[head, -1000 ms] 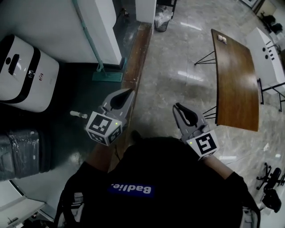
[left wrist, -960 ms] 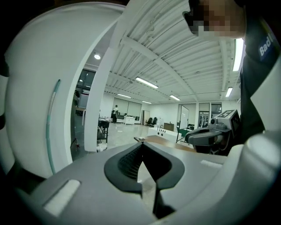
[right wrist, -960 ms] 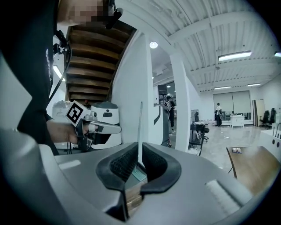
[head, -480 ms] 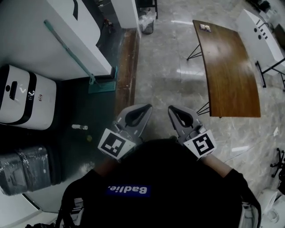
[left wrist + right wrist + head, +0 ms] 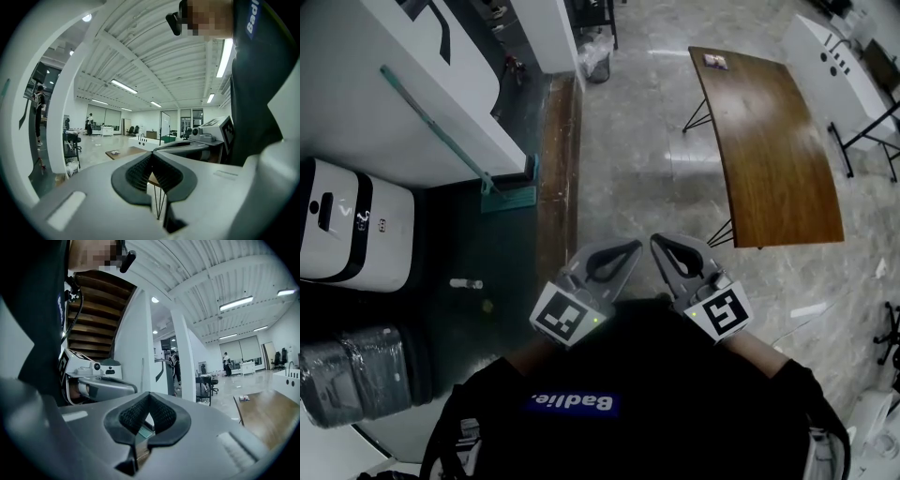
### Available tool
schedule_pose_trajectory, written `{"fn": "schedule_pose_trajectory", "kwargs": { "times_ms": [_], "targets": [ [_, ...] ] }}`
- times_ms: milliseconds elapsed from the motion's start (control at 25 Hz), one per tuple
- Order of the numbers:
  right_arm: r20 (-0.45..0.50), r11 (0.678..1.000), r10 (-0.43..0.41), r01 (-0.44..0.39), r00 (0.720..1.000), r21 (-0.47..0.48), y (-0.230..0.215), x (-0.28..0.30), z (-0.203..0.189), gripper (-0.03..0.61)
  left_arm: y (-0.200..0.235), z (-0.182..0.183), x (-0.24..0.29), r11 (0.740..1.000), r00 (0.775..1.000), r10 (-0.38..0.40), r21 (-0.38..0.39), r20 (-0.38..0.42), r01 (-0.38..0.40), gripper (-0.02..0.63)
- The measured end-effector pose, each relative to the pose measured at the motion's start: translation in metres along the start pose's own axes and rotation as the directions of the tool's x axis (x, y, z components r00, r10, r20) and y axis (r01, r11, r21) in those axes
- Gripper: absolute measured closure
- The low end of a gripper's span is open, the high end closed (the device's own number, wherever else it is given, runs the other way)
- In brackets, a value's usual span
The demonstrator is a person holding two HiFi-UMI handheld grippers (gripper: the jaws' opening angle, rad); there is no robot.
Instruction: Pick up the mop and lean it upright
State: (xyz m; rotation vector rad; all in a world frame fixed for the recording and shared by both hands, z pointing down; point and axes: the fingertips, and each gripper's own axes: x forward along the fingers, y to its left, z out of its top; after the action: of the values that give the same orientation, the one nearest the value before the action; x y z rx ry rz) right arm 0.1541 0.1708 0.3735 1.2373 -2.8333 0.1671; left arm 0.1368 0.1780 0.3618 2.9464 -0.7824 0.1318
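At eleven o'clock from the grippers, the mop (image 5: 437, 128) leans against the white wall (image 5: 412, 103), head on the floor. Left gripper (image 5: 628, 250) and right gripper (image 5: 662, 247), side by side, are both closed and empty.

Right gripper (image 5: 149, 398) has its jaws pressed together, nothing in them. Left of the white pillar (image 5: 186, 357) the mop (image 5: 144, 432) leans on the wall, with the left gripper (image 5: 101, 386) further left. A wooden table (image 5: 267, 416) sits right of the pillar.
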Motion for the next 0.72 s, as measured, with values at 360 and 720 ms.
{"fn": "schedule_pose_trajectory", "kwargs": {
  "times_ms": [360,720],
  "targets": [
    [-0.004,1.0,0.014,-0.014,1.0,0.001,0.004,0.009,0.001,0.577,0.007,0.0,-0.005,1.0,1.0,0.01,0.002,0.001,-0.01,0.594],
    [-0.009,0.999,0.033,-0.033,0.999,-0.01,0.013,0.019,0.003,0.577,0.014,-0.002,-0.016,1.0,1.0,0.026,0.004,-0.001,-0.026,0.594]
  ]
}}
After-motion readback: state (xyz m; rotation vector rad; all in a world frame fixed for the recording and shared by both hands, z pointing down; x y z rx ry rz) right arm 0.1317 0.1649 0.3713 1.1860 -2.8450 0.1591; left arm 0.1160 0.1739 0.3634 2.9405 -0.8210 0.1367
